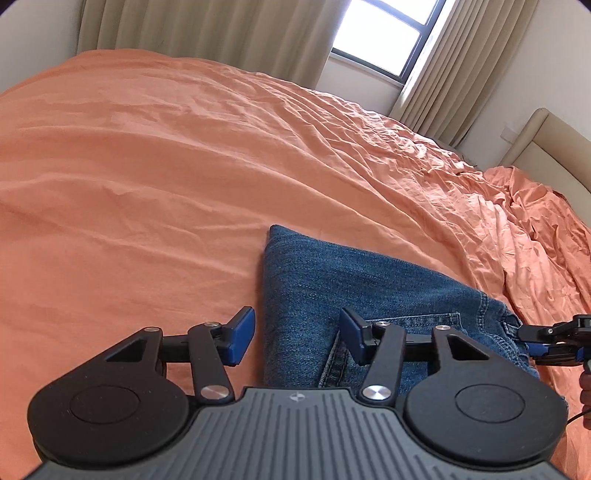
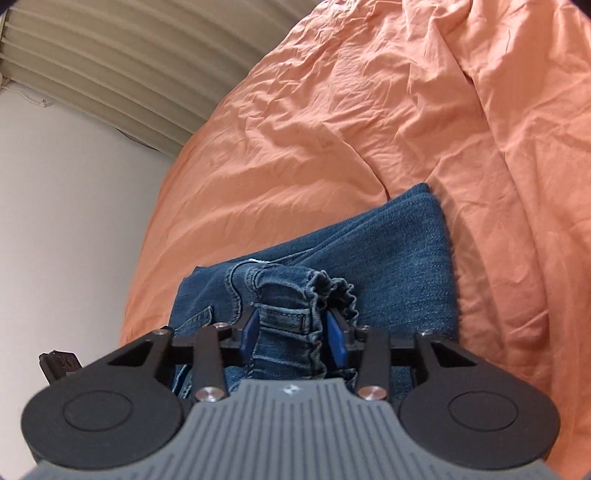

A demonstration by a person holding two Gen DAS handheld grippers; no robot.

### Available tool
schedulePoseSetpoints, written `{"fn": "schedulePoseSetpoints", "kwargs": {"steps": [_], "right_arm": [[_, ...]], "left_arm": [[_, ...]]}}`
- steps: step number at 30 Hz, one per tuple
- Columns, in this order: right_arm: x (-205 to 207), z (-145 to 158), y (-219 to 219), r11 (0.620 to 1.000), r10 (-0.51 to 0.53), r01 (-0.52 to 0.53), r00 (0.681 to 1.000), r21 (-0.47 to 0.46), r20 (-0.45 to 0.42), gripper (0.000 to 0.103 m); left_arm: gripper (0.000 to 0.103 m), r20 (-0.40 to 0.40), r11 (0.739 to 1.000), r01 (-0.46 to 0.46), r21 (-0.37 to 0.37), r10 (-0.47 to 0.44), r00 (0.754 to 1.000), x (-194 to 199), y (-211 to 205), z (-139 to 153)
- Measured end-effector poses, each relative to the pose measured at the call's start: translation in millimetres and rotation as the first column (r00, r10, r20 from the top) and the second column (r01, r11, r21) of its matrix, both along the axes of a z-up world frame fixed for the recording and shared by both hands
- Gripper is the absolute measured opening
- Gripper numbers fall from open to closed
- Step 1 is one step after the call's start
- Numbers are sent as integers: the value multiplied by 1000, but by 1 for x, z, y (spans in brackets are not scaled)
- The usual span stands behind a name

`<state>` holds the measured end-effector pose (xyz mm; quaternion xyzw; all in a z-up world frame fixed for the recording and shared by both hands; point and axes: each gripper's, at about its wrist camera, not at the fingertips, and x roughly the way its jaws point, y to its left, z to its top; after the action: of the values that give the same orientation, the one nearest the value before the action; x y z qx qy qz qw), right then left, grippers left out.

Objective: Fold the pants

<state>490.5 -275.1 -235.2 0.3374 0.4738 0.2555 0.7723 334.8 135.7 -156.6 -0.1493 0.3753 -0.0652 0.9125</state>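
In the left wrist view the left claw (image 1: 297,334) has its blue-padded fingers spread apart with nothing between them. Its left finger (image 1: 242,334) hangs over the bare orange bedsheet (image 1: 129,184), and its right finger (image 1: 352,336) sits over the denim, so the left edge of the folded jeans (image 1: 351,280) runs up through the gap. The jeans lie flat on the bed as a folded stack, reaching away ahead of the claw to a neat far corner and spreading to the claw's right, where a pocket seam shows. Farther to the right, at the gathered waistband end, the right claw (image 1: 543,341) comes in from the frame edge. Beyond the bed, ahead of the left claw, beige curtains (image 1: 199,33) flank a bright window (image 1: 384,33), and a padded headboard (image 1: 546,147) stands off to the right past a rumpled heap of orange bedding.

In the right wrist view the right claw (image 2: 293,330) is clamped on the bunched elastic waistband (image 2: 291,291) of the jeans (image 2: 399,258), the denim pinched between both blue pads. The folded stack runs ahead and to the right of this claw. A white wall (image 2: 74,221) lies to its left, and a small black piece of the other tool pokes in low at the left.
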Motion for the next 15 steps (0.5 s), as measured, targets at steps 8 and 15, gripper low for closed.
{"fn": "schedulePoseSetpoints", "kwargs": {"steps": [8,15], "right_arm": [[-5,33,12,1000,-6,5,996,14,85,13],[-16,112,3,996,2,24,958,-87,287,13]], "left_arm": [[61,1,1000,-27,-9,27,1000,-3,5,8],[52,76,999,-23,-39,26,997,-5,-8,21]]}}
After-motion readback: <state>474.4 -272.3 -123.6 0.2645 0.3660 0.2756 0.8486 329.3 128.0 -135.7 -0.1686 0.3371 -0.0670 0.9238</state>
